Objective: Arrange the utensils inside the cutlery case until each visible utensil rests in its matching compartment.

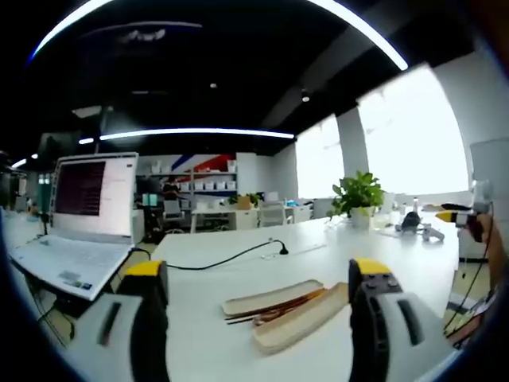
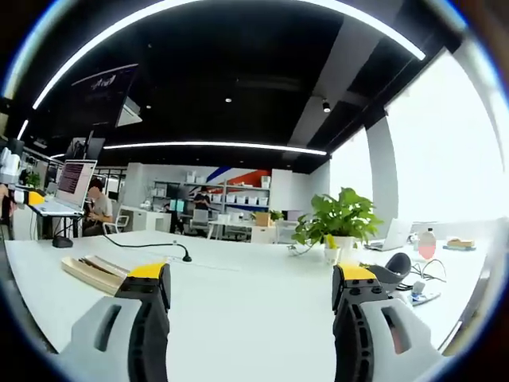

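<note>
In the left gripper view, the left gripper (image 1: 258,278) rises from the bottom edge with its two yellow-tipped jaws wide apart and nothing between them. The cutlery case (image 1: 301,319), a long pale wooden box, lies on the white table (image 1: 334,247) just in front of the jaws, in the gap between them and closer to the right jaw. Its lid (image 1: 269,298) lies flat beside it, on the far side. Between the case and the lid there are thin brown utensils (image 1: 270,311), which look like chopsticks; whether they rest inside a compartment cannot be told. Behind them, a black cable (image 1: 227,258) runs over the table. An open laptop (image 1: 83,215) stands at the left, and a potted plant (image 1: 357,199) stands farther back at the right.

In the right gripper view, the right gripper (image 2: 250,290) also holds its jaws apart and empty above the white table (image 2: 254,286). Here the cutlery case (image 2: 97,272) lies well to the left, beyond the left jaw and just beside its yellow tip, not between the jaws. A black cable (image 2: 147,247) passes behind the case. A potted plant (image 2: 338,223) stands ahead at the right, close to the right jaw tip. Far at the left, a person (image 2: 99,205) sits near a laptop (image 2: 73,185).
</note>
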Available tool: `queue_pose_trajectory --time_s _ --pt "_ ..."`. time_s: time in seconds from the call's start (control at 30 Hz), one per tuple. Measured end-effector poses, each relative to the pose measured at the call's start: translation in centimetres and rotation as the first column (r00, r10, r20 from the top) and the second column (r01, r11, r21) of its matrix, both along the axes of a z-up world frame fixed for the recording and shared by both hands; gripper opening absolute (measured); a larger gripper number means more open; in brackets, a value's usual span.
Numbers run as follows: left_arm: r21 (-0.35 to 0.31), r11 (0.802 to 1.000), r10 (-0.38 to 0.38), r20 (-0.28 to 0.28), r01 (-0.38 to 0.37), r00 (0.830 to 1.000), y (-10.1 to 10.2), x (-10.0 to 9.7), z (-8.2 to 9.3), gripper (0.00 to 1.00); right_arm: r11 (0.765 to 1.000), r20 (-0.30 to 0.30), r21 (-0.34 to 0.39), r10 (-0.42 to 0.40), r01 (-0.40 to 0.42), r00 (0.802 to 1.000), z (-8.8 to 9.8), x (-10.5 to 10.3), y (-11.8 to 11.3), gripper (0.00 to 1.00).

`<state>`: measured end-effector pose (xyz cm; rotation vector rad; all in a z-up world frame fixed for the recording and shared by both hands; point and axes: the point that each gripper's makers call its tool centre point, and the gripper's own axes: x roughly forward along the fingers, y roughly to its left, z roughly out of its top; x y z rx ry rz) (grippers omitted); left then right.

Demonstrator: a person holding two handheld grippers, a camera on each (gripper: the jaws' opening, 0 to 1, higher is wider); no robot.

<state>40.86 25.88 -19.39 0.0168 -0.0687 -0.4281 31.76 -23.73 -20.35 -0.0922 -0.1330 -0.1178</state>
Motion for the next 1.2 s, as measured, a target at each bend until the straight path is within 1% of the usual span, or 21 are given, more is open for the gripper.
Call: queue_pose_trajectory --time_s 0.03,0.1,0.17,0.23,0.33,0.43,0.63,0.7,0.77,0.8,0.83,0.87,0.9,1.0,1.1,1.2 --pt "0.005 1.000 -0.005 0.000 0.005 1.000 -0.1 0.0 0.0 0.99 1.000 0.004 0.013 0.005 -0.006 1.000 0.0 0.1 0.0 0.86" --pt "0.005 1.000 -0.001 -0.004 0.001 1.000 0.0 0.1 -0.1 0.99 1.000 -0.002 0.012 0.010 -0.010 1.000 -0.1 0.3 0.2 0.86" --pt "0.002 1.000 -0.001 -0.020 0.001 1.000 0.2 0.2 -0.3 0.98 1.000 -0.006 0.009 0.020 -0.020 1.000 -0.2 0.6 0.6 0.86" --pt "0.005 1.000 0.002 -0.044 -0.002 0.999 0.5 0.3 -0.6 0.93 0.999 0.012 0.009 0.044 -0.045 0.999 0.0 0.9 1.3 0.83" --pt "0.005 1.000 0.000 -0.043 0.001 0.999 0.7 0.6 -0.6 0.92 0.997 0.024 0.031 0.066 -0.067 0.998 0.1 1.4 1.9 0.83" --pt "0.001 1.000 0.000 -0.042 0.000 0.999 0.8 0.9 -0.6 0.92 0.997 0.001 0.016 0.080 -0.080 0.997 -0.3 1.8 2.4 0.83" --pt "0.013 1.000 -0.007 -0.058 0.008 0.998 0.6 1.2 -1.0 0.91 0.995 -0.006 0.029 0.090 -0.090 0.996 -0.7 2.1 2.6 0.80" --pt "0.021 1.000 -0.013 -0.059 0.015 0.998 0.5 1.2 -1.1 0.90 0.995 -0.005 0.039 0.088 -0.088 0.996 -1.0 2.5 2.8 0.80" --pt "0.040 0.999 -0.026 -0.064 0.029 0.998 0.4 1.0 -1.0 0.87 0.993 -0.032 0.040 0.112 -0.110 0.993 -1.7 3.0 3.5 0.80" --pt "0.044 0.999 -0.029 -0.059 0.032 0.998 0.4 0.9 -0.8 0.86 0.992 -0.034 0.044 0.121 -0.119 0.992 -1.8 3.1 3.7 0.80" --pt "0.043 0.998 -0.038 -0.049 0.040 0.998 0.2 0.8 -0.4 0.86 0.991 -0.031 0.048 0.130 -0.128 0.991 -1.7 3.2 3.8 0.80" --pt "0.048 0.996 -0.077 0.005 0.077 0.997 -0.4 0.7 0.7 0.85 0.990 -0.022 0.054 0.135 -0.133 0.991 -1.6 3.3 3.9 0.80" --pt "0.048 0.995 -0.092 0.027 0.091 0.995 -0.7 0.4 1.1 0.83 0.989 -0.015 0.060 0.136 -0.135 0.991 -1.4 3.4 3.9 0.79" --pt "0.044 0.995 -0.087 0.014 0.086 0.996 -0.6 0.5 0.9 0.81 0.989 0.005 0.056 0.138 -0.138 0.990 -0.7 3.9 4.2 0.77" --pt "0.044 0.996 -0.083 0.003 0.083 0.997 -0.2 0.9 0.7 0.79 0.990 0.000 0.043 0.132 -0.131 0.991 -0.1 4.9 4.4 0.78" --pt "0.054 0.997 -0.060 -0.007 0.060 0.998 0.6 1.5 0.3 0.77 0.990 -0.017 -0.007 0.139 -0.139 0.990 0.7 5.8 4.9 0.79"
